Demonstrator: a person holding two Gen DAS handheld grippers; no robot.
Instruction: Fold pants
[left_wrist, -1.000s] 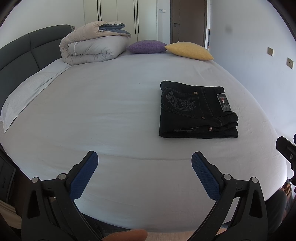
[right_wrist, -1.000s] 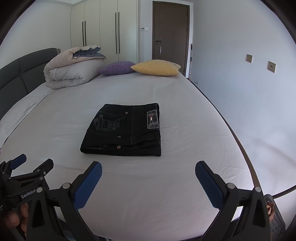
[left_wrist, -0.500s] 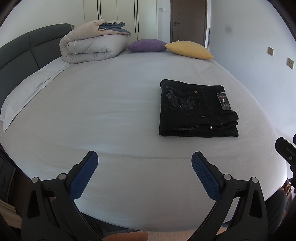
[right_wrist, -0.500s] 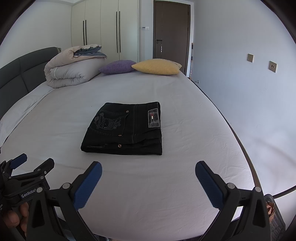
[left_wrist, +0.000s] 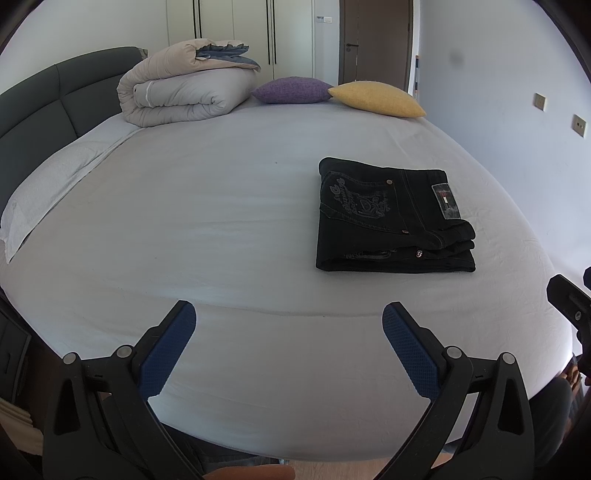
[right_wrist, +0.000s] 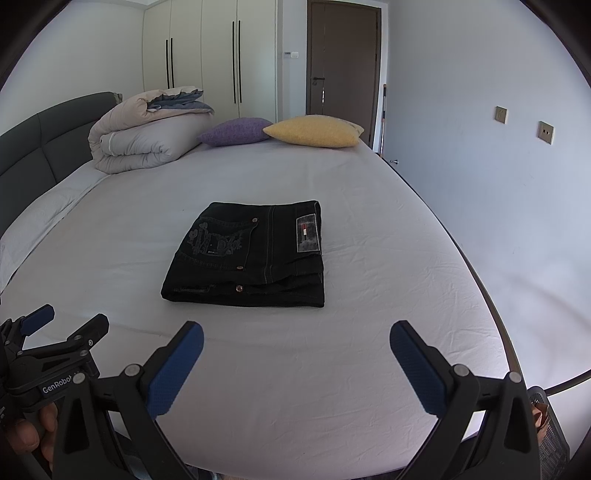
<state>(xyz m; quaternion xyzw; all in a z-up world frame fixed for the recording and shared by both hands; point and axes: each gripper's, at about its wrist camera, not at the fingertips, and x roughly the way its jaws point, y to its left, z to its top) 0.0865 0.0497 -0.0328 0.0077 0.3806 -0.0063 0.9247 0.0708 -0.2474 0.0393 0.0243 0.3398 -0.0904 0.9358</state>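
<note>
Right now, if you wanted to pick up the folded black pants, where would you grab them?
Probably the thick near edge of the black jeans, coming in low from the front. The folded layers stack up there, so one finger could slide under while the other presses on top. Both the right gripper and left gripper are open and empty.
</note>
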